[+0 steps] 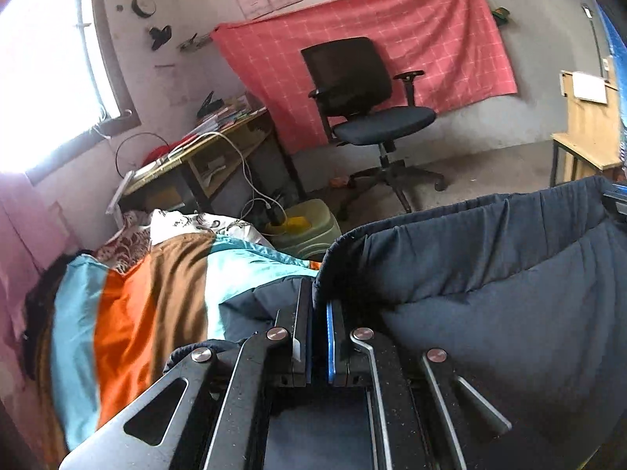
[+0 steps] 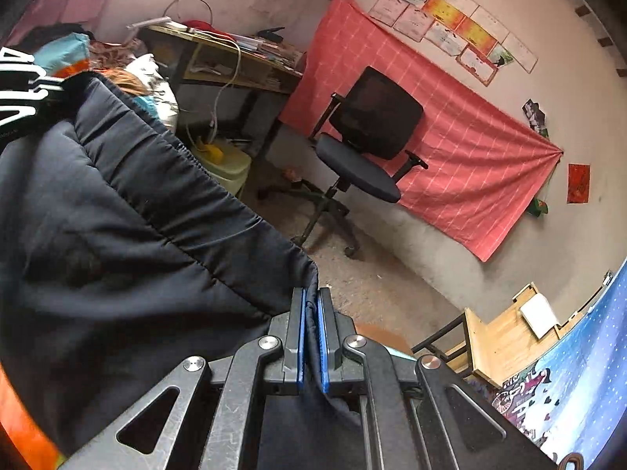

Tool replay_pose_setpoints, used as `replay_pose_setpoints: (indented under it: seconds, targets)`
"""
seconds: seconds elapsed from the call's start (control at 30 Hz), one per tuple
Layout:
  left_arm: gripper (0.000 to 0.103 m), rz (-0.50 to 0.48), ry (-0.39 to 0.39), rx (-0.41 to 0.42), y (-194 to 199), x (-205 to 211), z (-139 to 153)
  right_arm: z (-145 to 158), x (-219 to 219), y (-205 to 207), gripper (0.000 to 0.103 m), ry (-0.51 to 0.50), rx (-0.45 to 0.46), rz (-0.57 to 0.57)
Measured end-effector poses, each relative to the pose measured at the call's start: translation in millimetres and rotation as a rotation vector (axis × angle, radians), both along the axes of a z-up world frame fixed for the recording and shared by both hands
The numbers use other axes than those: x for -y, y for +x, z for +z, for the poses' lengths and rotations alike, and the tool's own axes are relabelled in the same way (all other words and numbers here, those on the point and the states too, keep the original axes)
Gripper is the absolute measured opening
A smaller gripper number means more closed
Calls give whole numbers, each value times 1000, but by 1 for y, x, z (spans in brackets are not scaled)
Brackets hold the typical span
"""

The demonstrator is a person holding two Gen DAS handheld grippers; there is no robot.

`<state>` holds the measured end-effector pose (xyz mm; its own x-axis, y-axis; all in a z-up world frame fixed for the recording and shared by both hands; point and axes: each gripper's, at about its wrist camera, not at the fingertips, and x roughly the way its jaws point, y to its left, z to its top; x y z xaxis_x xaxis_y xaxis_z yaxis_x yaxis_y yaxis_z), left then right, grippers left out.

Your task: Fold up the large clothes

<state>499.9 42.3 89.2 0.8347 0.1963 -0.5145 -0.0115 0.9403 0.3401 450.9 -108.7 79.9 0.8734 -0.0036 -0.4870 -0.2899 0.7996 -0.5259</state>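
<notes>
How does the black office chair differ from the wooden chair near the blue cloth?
The black office chair has a mesh back, armrests and a wheeled base; the wooden chair has a pale flat seat, dark straight legs and no visible armrests. The office chair stands before the pink cloth; the wooden chair stands farther right. Both are unoccupied.

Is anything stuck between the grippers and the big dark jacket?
Nothing visible. The left gripper and the right gripper are each shut directly on an edge of the dark quilted jacket, which hangs stretched between them above the striped bedspread.
</notes>
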Motion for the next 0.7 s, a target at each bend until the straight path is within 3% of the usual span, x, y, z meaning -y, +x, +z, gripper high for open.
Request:
replay_pose_setpoints:
  seconds: [0.37,0.47,0.53,0.6,0.63,0.7]
  targets:
    - [5,-3,-110,-38,47,-19,-38,-49,-21,81,6,-31,-40,-60]
    - [7,-36,-204,-47,48,-31,-36,-62,-20,93,7,-17,-60,-73]
    - [16,-84,-281,-16,40,-39,-30,-69,-21,100,9,0,-98,-60]
    - [38,-102,-328,5,33,-45,-22,-74,-19,101,11,17,-115,-51]
    - [43,-106,-350,19,28,-47,-17,-74,-17,100,11,29,-113,-51]
    - [58,-120,-396,58,17,-51,-6,-70,-14,97,21,51,-100,-57]
